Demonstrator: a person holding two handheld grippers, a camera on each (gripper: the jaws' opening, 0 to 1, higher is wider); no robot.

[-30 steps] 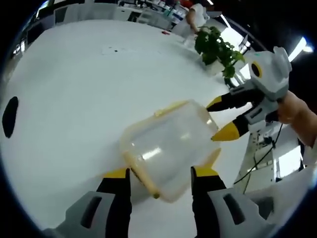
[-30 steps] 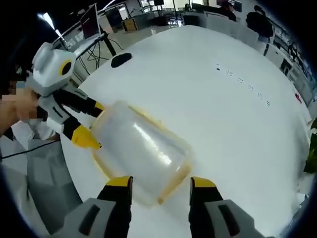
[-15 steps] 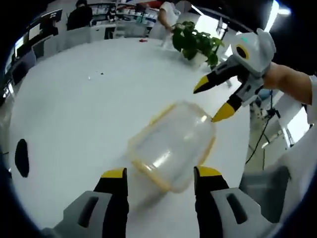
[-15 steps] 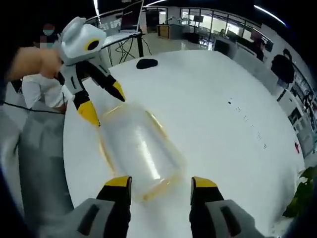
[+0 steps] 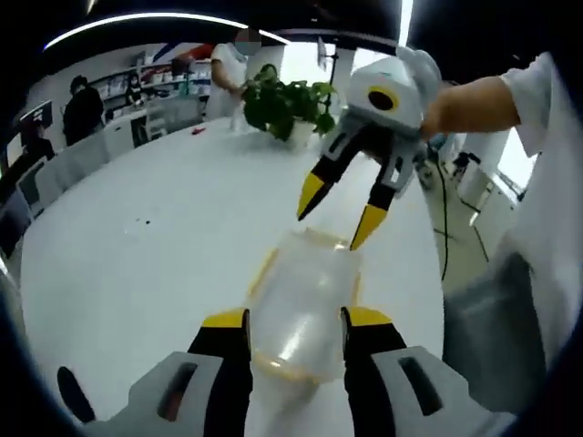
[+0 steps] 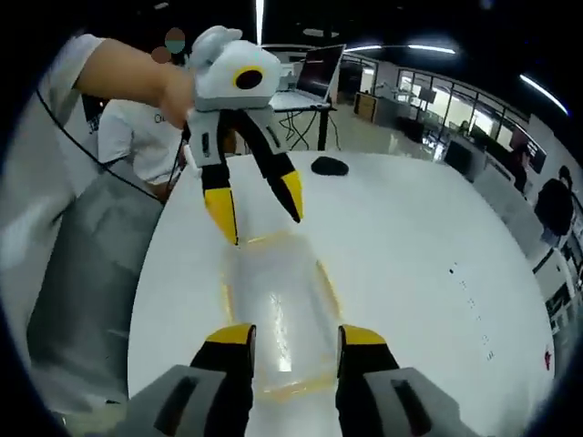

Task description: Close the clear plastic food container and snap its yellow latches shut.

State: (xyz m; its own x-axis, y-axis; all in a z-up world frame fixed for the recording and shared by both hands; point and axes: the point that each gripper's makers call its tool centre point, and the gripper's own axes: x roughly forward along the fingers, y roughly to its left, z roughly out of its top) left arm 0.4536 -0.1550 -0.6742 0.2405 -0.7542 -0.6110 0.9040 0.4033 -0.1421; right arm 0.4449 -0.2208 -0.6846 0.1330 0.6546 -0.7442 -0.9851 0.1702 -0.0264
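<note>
My two grippers face each other over the clear container (image 5: 301,314) on the white table (image 5: 137,273), each blocking the other's end; wide bare tabletop lies on both long sides; a potted plant (image 5: 287,102) and a dark mouse-like object (image 6: 329,166) sit well apart.

The clear plastic container (image 5: 301,314) with yellow rim trim lies on the white table (image 5: 137,264), lengthwise between both claws.
</note>
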